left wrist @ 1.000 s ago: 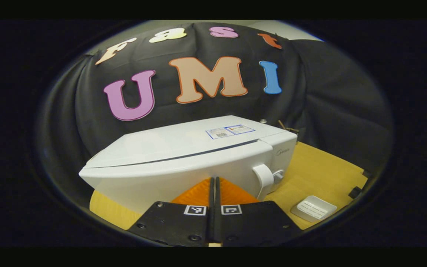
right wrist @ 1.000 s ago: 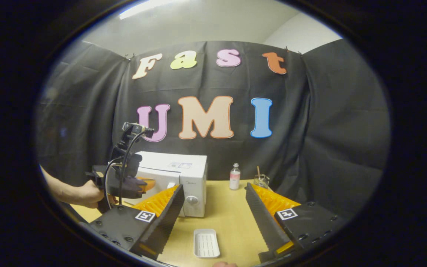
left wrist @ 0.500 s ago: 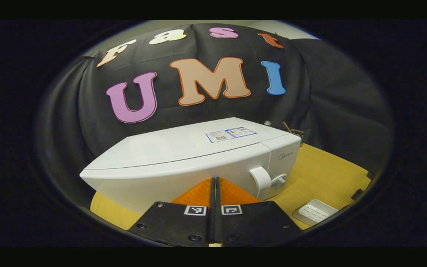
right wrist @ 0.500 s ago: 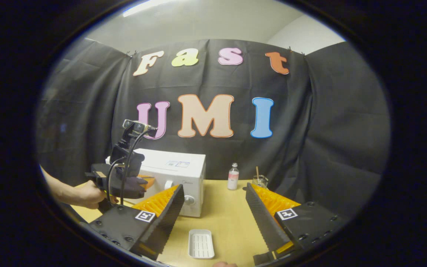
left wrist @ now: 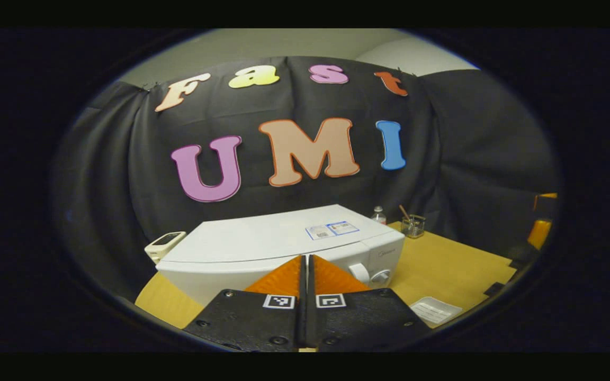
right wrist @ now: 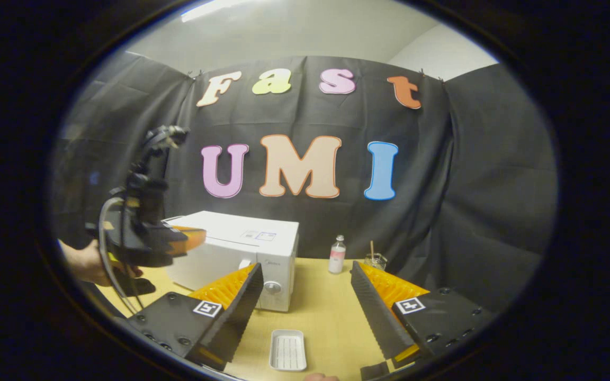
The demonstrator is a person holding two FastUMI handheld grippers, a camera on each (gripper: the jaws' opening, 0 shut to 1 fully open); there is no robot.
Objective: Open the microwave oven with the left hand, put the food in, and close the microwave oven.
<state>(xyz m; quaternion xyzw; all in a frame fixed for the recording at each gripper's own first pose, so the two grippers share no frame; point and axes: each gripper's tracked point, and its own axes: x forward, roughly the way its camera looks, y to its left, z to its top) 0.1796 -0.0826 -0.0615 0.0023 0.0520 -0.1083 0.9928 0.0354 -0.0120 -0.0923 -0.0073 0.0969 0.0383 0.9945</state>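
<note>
Two grippers are up over the yellow desk point(right wrist: 326, 317): the left gripper point(left wrist: 305, 264) has its orange fingers point(left wrist: 284, 278) clenched flat together on nothing, hanging above and just in front of the microwave oven point(right wrist: 241, 248); the right gripper point(right wrist: 305, 280) has its fingers point(right wrist: 231, 288) spread wide and empty, over a white ribbed tray point(right wrist: 288, 350).

The oven sits at the desk's left part, its door closed. It looks like a stiff, heavy box, unlikely to slide much under a gentle pull, though a hard tug could shift it on the smooth top. The white door handle point(left wrist: 359, 272), beside the knob point(left wrist: 380, 275), is the place to hook or pinch; its glossy plastic may be slippery.

The tray looks light and rigid; take it by a rim. Whether it holds food I cannot tell.
</note>
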